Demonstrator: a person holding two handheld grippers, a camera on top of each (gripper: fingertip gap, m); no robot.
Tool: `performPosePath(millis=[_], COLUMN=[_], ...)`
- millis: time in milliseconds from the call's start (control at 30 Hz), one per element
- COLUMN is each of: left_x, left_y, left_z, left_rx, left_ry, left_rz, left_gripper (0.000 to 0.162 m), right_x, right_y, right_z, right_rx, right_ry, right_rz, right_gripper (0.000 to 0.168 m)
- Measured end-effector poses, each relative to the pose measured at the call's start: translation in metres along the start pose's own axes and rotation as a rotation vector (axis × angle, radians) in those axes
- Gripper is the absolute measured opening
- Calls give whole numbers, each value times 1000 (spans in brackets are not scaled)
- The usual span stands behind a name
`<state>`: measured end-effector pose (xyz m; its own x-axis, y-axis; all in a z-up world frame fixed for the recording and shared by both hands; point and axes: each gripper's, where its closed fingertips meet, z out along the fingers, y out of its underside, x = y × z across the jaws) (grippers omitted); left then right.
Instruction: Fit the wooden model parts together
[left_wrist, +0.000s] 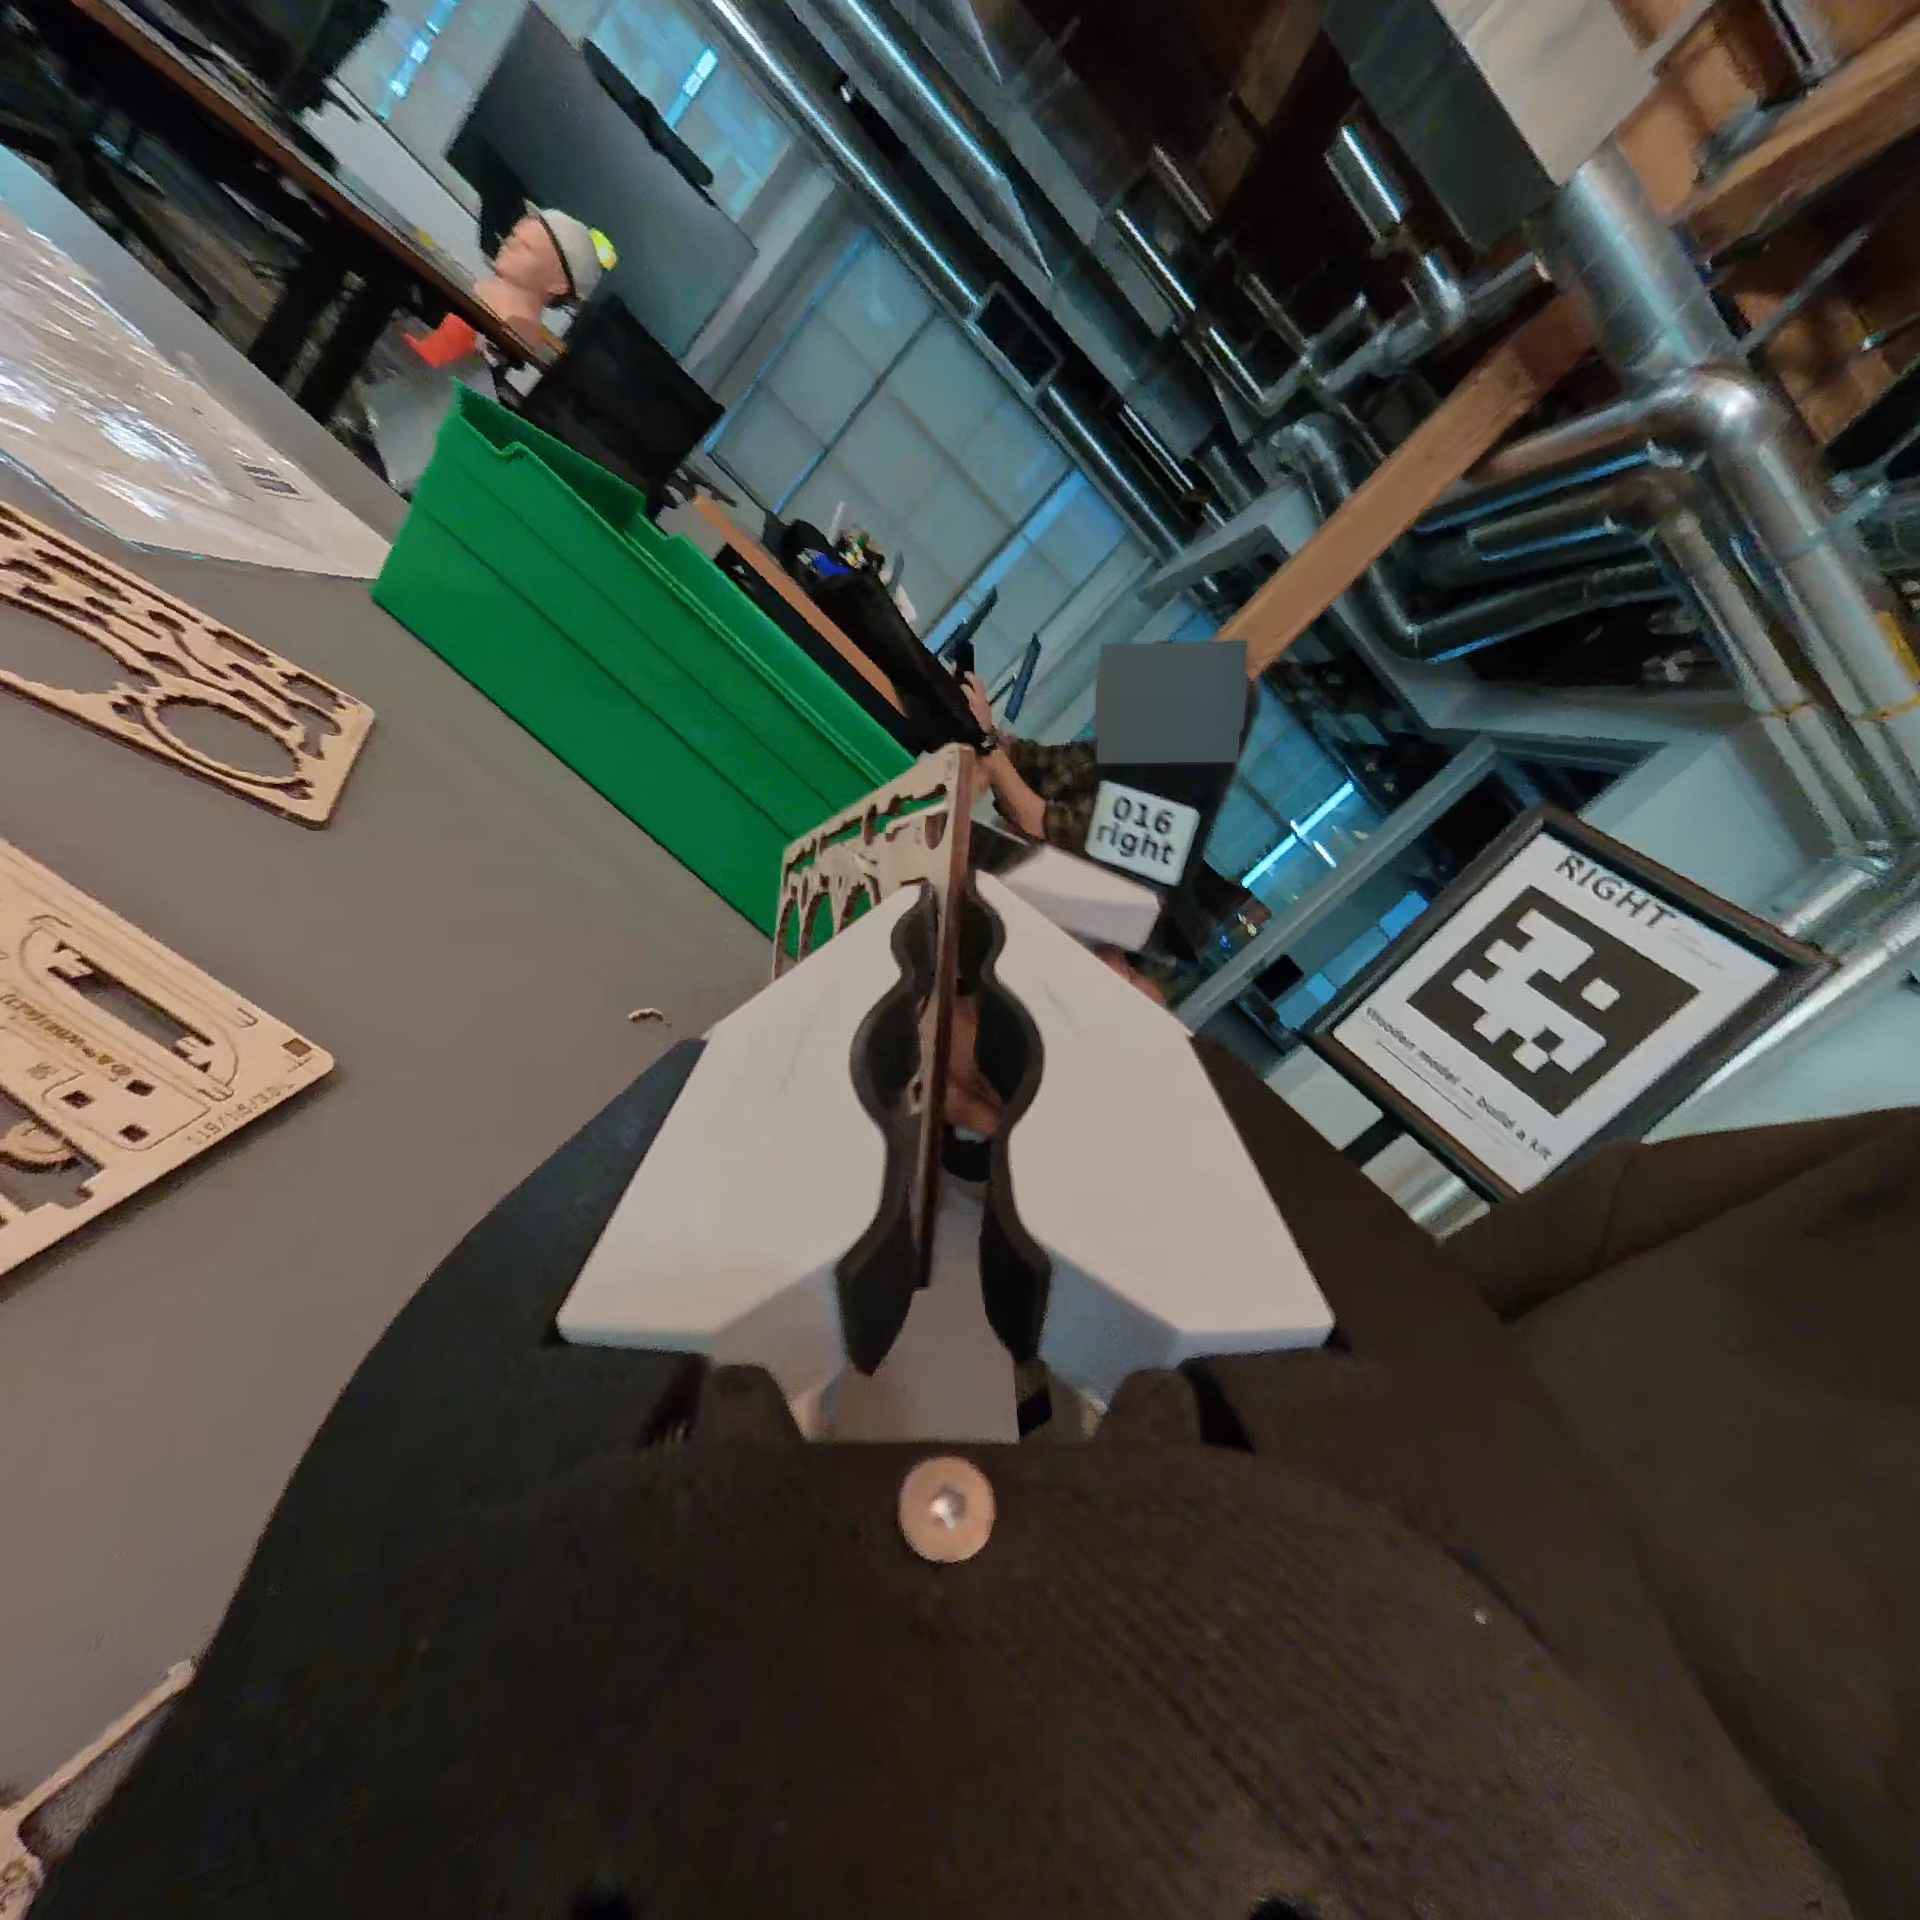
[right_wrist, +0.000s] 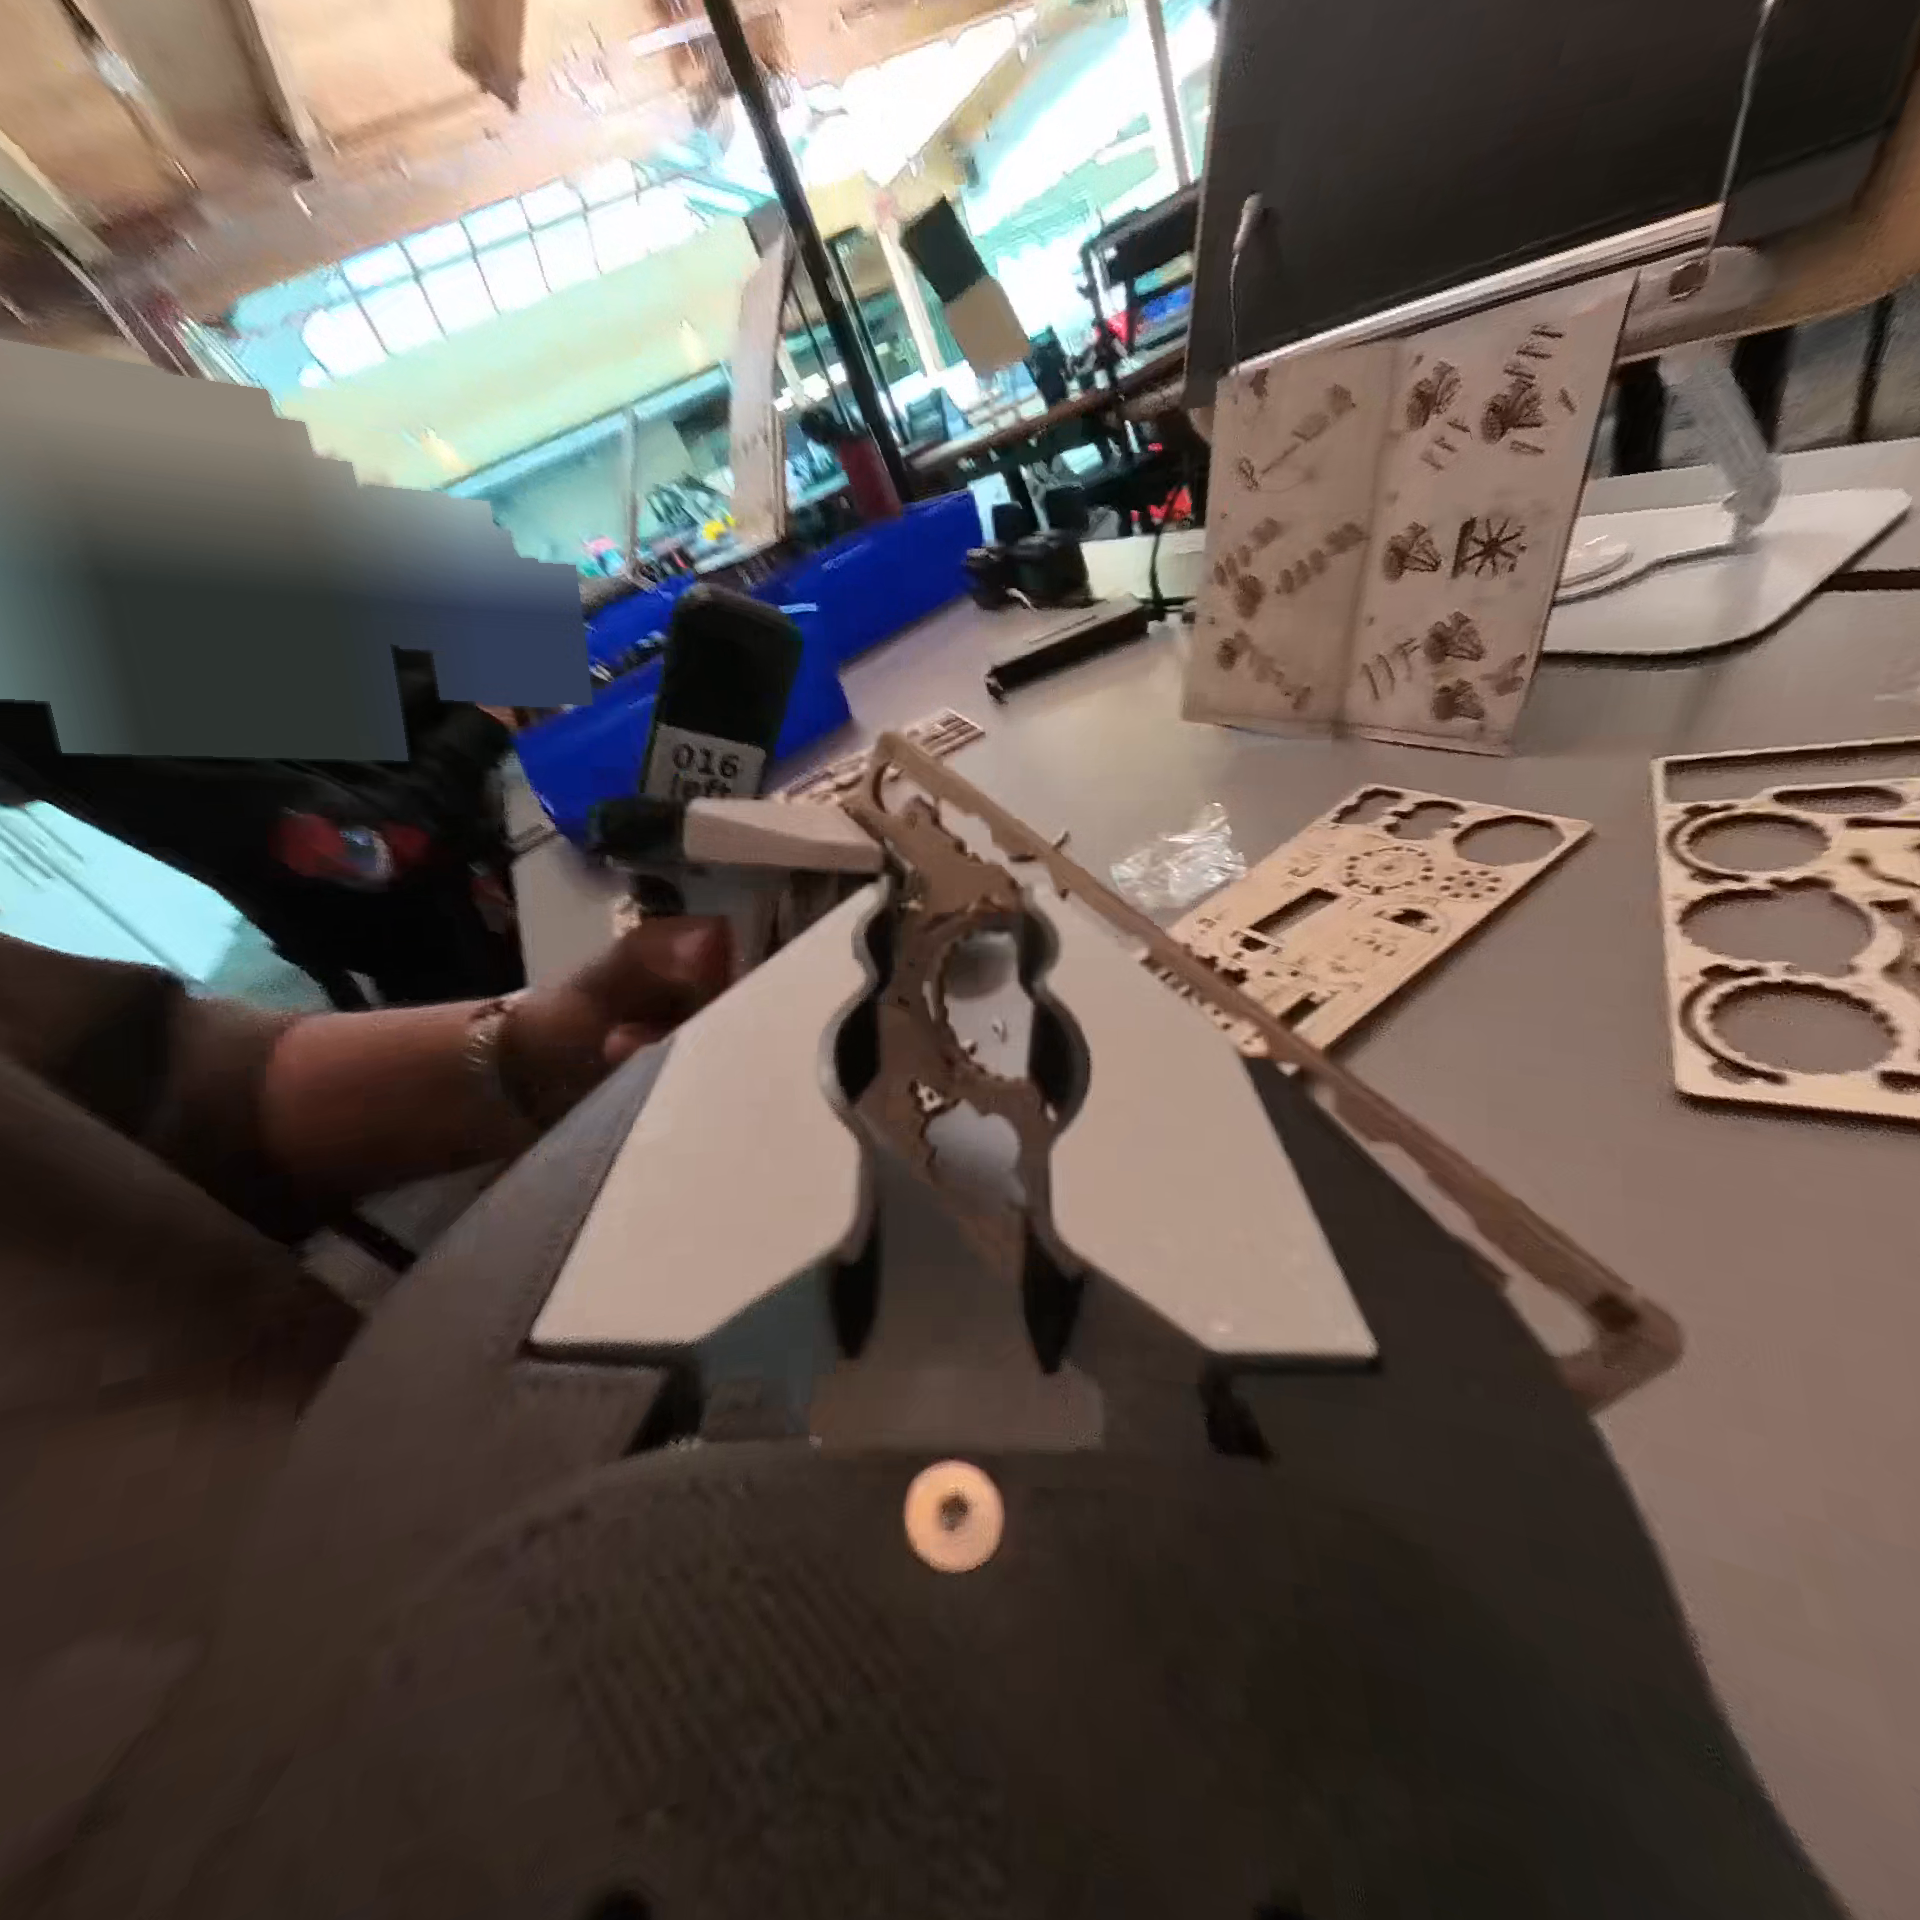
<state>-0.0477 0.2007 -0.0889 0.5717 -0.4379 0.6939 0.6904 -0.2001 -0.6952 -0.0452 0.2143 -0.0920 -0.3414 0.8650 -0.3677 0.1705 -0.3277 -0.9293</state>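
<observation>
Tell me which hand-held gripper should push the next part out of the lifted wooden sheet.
Probably the right hand-held gripper. The left hand-held gripper is shut on the wooden sheet, gripping it edge-on at one end, so it serves as the holder. The right one's fingers straddle the sheet's cut-out middle.

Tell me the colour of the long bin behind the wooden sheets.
Bright green bin, clearest in the left wrist view.

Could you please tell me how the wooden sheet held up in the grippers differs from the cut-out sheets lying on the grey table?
The held laser-cut wooden sheet is lifted off the grey table and tilted; the pale wooden sheet with round holes lies flat.

The held sheet is clamped: the left gripper has its jaws shut on one thin edge, and the right gripper takes it too. The flat sheet is untouched.

Both are thin, pale wood with many parts punched out.
</observation>
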Motion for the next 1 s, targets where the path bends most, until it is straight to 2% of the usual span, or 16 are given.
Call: performPosePath(millis=[100, 233, 333, 400, 633, 733, 867, 1000], left_x=[-3, 0, 7, 10, 6, 6, 4, 11], left_y=[-8, -15, -7, -3, -1, -4, -4, -9], left_z=[-4, -6, -1, 3, 3, 4, 3, 4], left_rx=[43, 69, 21, 1, -33, -28, -39, -22], left_ry=[-41, -96, -123, -162, -349, -360, -352, -320], left_rz=[18, 144, 262, 344, 648, 595, 581, 532], left_gripper=[0, 0, 0, 0, 0, 0, 0, 0], right_x=[-2, -7, -8, -7, -6, -5, -5, -10], right_y=[0, 11, 9, 10, 11, 9, 9, 2], right_z=[3, 15, 19, 18, 18, 17, 20, 18], right_rx=[4, 3, 57, 61, 59, 74, 22, 53], right_ry=[47, 34, 6, -4, 9, -16, 106, 50], right_rz=[-22, 118, 242, 272, 312, 345, 145, 156], right_gripper=[31, 32, 25, 9, 4, 4, 4, 4])
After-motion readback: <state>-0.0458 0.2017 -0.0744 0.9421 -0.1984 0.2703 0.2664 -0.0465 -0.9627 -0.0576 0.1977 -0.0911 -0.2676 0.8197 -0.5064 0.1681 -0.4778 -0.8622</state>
